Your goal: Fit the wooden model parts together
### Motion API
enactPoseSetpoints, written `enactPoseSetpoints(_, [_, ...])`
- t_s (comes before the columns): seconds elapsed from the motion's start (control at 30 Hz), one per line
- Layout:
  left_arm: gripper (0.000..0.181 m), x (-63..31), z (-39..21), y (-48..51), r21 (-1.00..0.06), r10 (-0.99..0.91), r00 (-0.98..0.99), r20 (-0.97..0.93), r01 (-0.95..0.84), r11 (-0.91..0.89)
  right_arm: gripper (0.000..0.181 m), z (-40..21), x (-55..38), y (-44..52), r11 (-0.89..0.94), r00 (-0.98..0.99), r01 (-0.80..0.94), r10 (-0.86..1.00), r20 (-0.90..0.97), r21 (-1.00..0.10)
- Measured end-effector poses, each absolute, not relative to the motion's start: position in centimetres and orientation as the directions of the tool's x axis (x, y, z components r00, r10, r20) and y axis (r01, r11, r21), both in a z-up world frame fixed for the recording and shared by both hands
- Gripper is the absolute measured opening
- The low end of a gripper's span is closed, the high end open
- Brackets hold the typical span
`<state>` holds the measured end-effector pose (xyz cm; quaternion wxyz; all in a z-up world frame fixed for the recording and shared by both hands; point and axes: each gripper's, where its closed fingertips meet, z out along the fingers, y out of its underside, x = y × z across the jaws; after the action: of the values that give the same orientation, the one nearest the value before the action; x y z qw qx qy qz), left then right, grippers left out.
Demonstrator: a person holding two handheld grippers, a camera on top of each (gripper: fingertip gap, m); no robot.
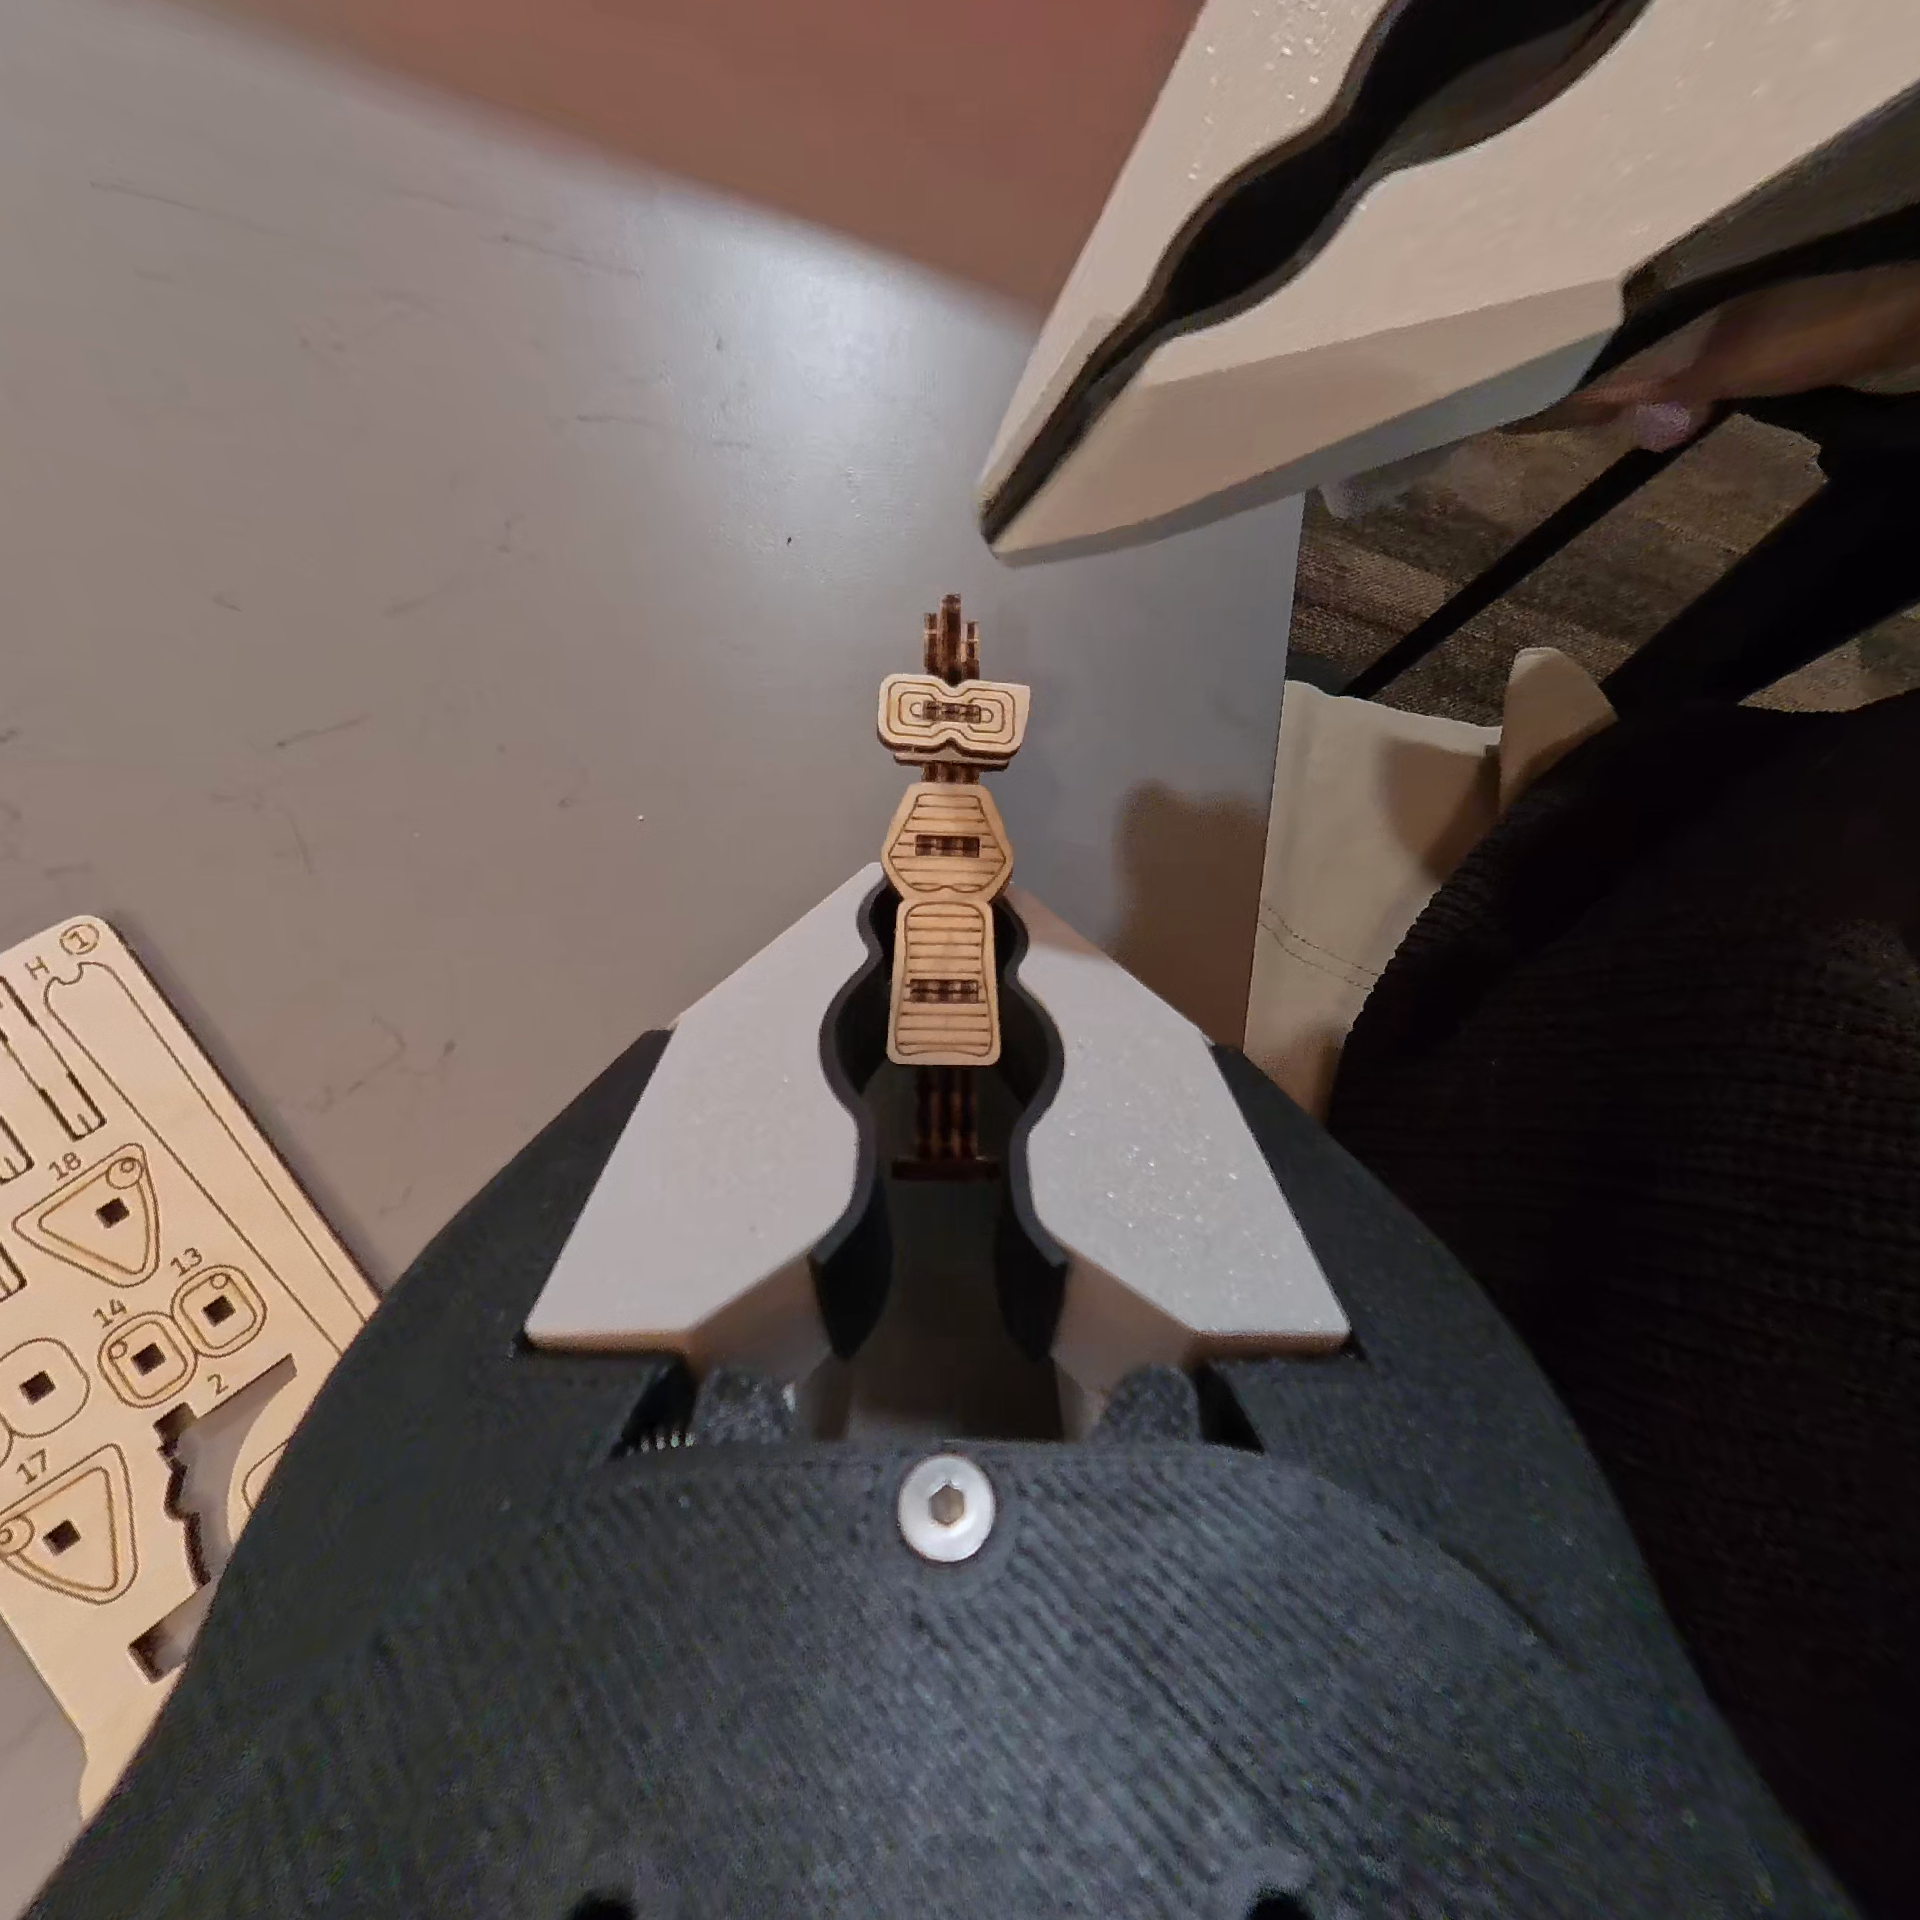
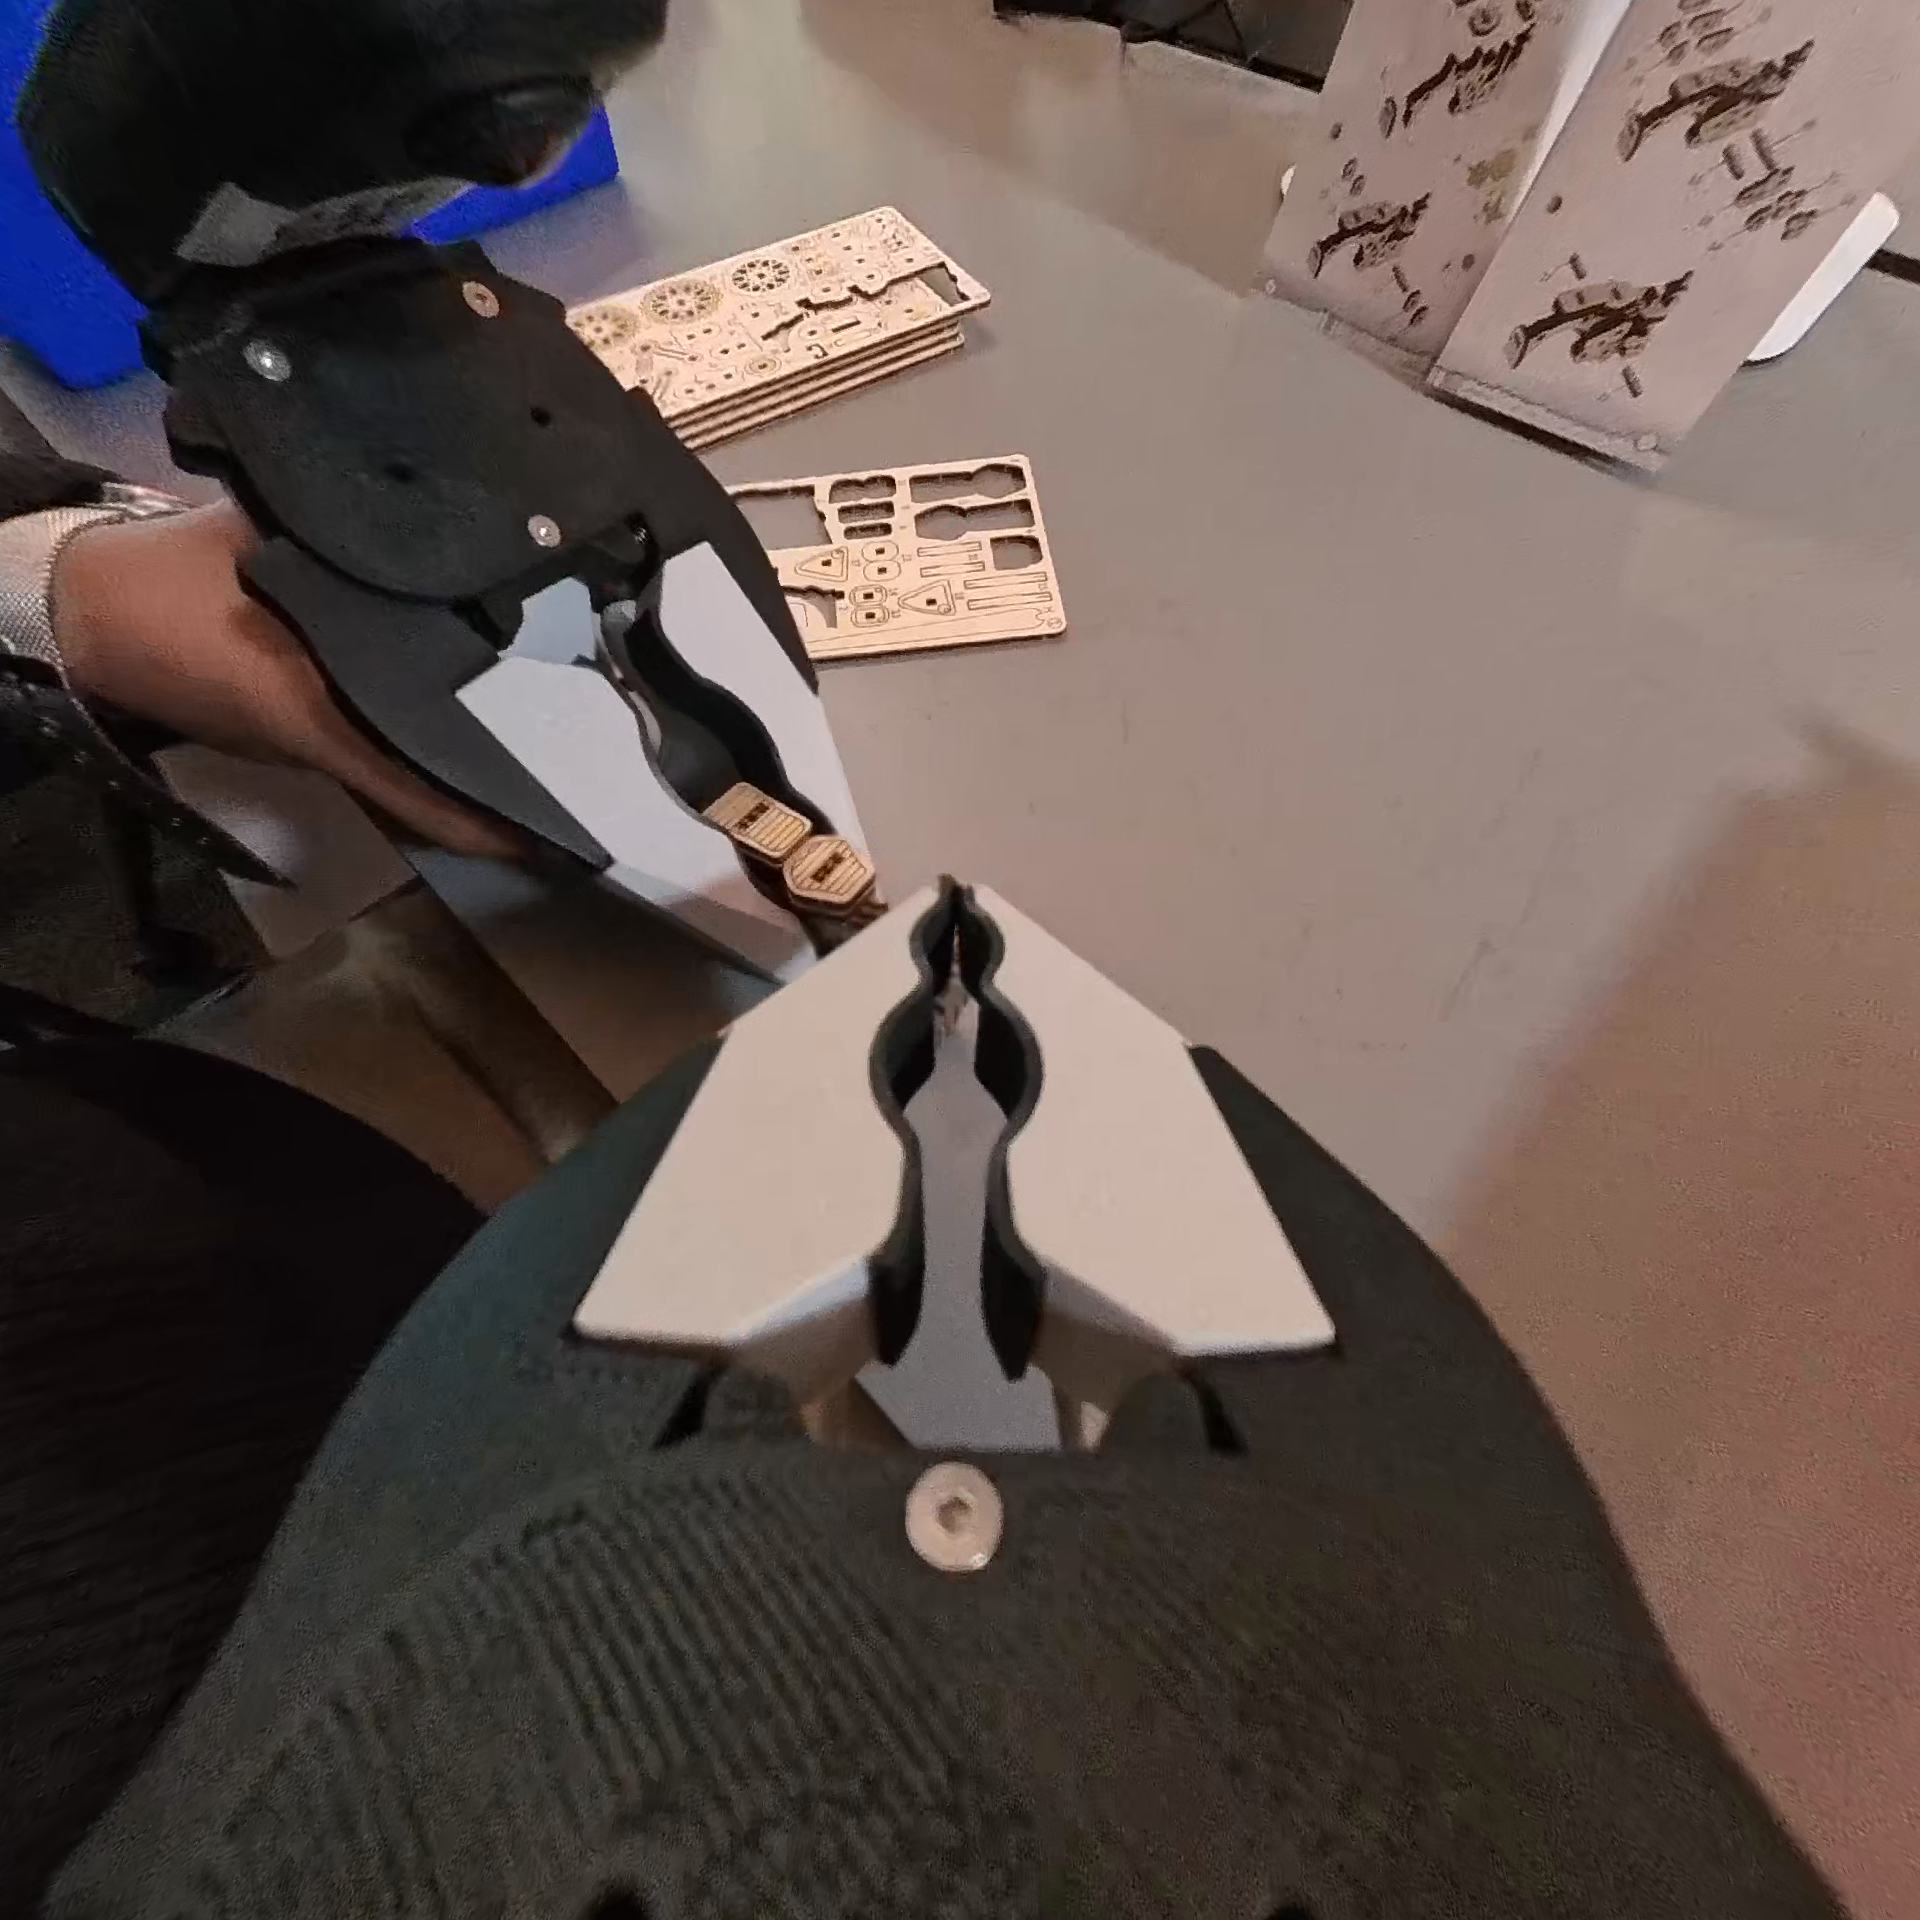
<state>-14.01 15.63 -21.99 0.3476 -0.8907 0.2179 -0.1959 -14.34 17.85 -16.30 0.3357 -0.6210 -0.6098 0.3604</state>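
Note:
My left gripper [image 1: 940, 894] is shut on a slim wooden sub-assembly [image 1: 948, 852]: dark layered strips with three small engraved plates slotted on. Its upper half sticks out past the fingertips. The right wrist view shows the same gripper [image 2: 831, 831] with the sub-assembly [image 2: 805, 842], held by a hand [image 2: 187, 644]. My right gripper [image 2: 951, 896] is shut, its tips just right of the sub-assembly's far end. A small pale speck shows in its gap; I cannot tell if it is a part. The right gripper [image 1: 1039, 509] also shows above the sub-assembly in the left wrist view.
A wooden part sheet [image 2: 914, 561] lies on the grey table [image 2: 1351, 779], with a stack of sheets [image 2: 790, 322] behind it. One sheet [image 1: 104, 1299] shows at lower left. Printed instruction pages [image 2: 1538, 208] stand at the back right. A blue bin [image 2: 62, 291] is far left. The table edge [image 1: 1283, 727] runs beside dark clothing.

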Motion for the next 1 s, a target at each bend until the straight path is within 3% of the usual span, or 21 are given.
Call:
enactPoseSetpoints(0.17, [0.013,-13.5,-22.0,15.3,-0.706,-0.56,0.807,0.188,-0.285,-0.648,0.0,-15.7,-14.1,18.2,0.004,-0.038,0.464,0.999,-0.015,-0.886])
enactPoseSetpoints(0.53, [0.014,-12.0,-22.0,14.1,-0.71,-0.659,0.735,0.159,-0.379,-0.594,0.031,-16.7,-12.3,16.5,0.008,-0.263,0.482,0.955,-0.136,-0.876])
enactPoseSetpoints(0.77, [0.014,-11.4,-22.0,13.6,-0.711,-0.702,0.696,0.148,-0.419,-0.565,0.036,-17.8,-11.4,14.4,0.158,-0.395,0.495,0.917,-0.06,-0.855])
enactPoseSetpoints(1.0, [0.014,-11.3,-21.9,13.5,-0.71,-0.705,0.69,0.164,-0.414,-0.57,0.036,-19.4,-11.4,14.4,0.231,-0.398,0.536,0.917,-0.001,-0.812])
